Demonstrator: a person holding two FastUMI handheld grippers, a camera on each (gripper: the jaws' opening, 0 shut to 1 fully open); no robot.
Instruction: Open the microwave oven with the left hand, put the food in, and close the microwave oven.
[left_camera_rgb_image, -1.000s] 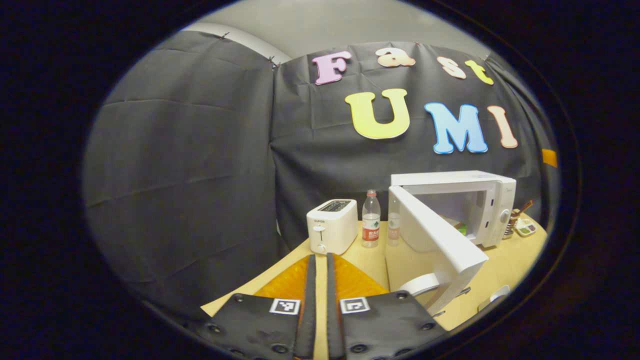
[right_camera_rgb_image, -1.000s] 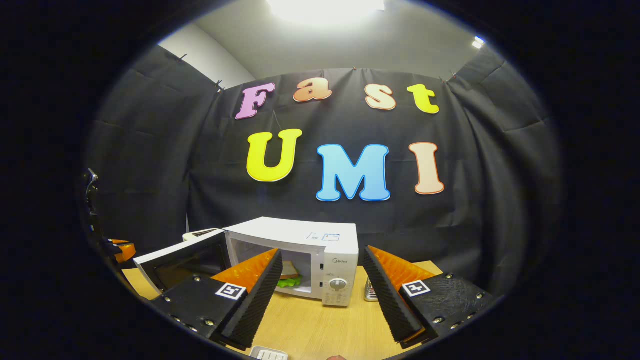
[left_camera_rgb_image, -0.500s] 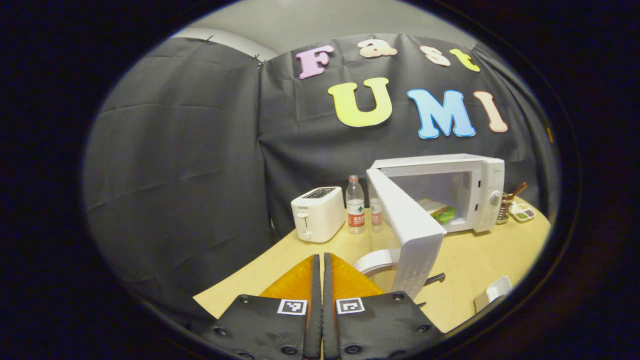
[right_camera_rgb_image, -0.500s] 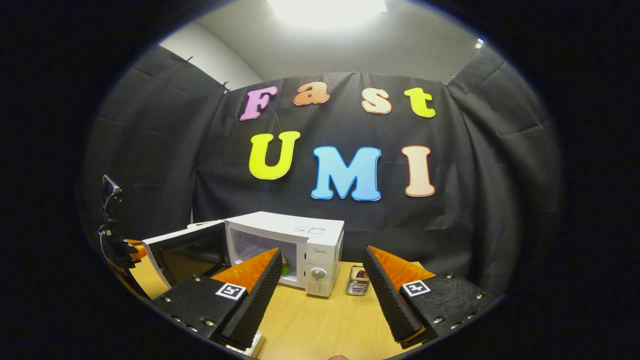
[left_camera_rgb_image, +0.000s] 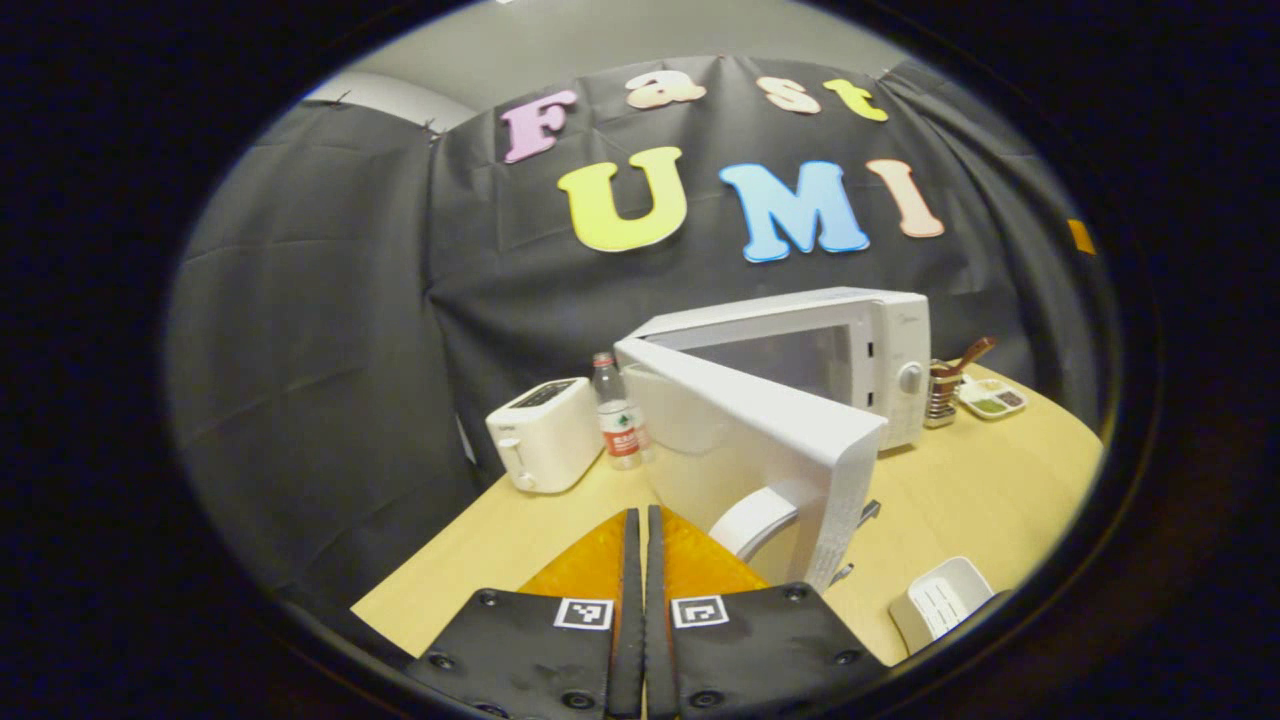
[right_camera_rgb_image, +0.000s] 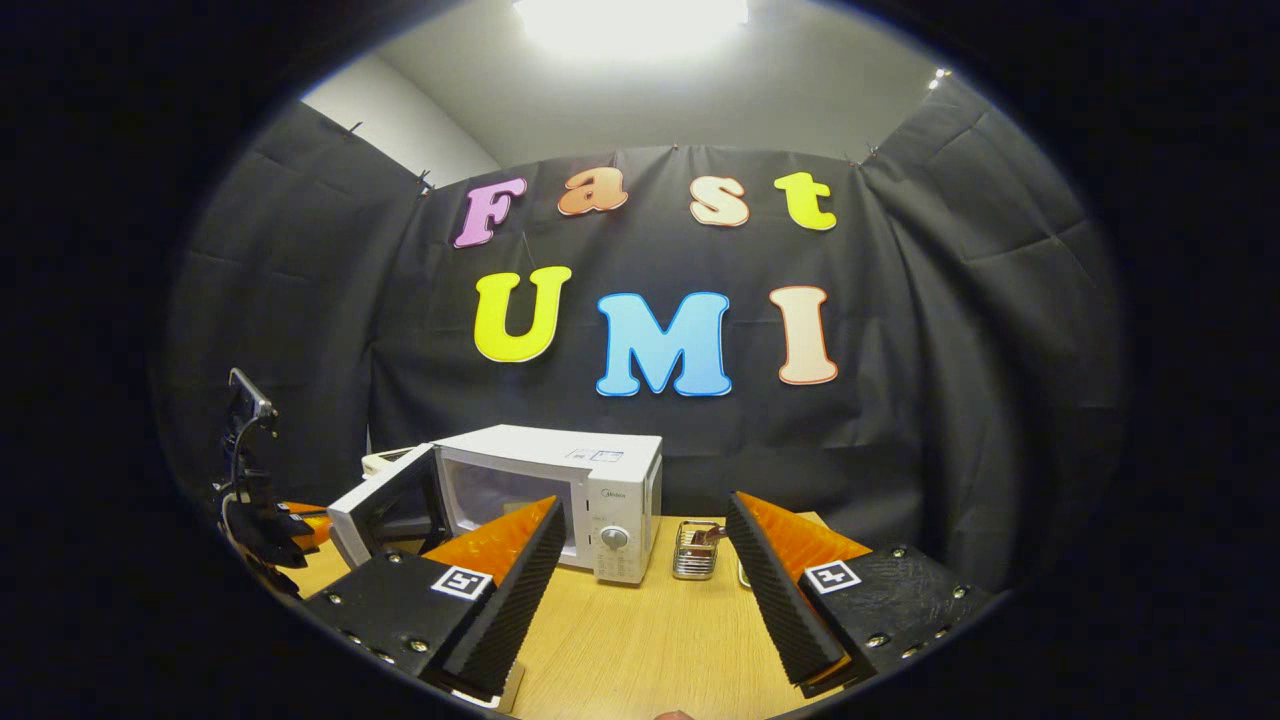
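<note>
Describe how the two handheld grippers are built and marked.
Left gripper: two black bolted plates, each with a square black-and-white tag, carrying ribbed wedge jaws. Right gripper: the same black plates, tags and screws, with ridged, sawtooth-faced wedges. No sleeve or cable is visible on either.

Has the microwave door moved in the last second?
Yes. In the right gripper view the door has swung in toward the microwave body, narrowing the opening, though it is not yet shut.
</note>
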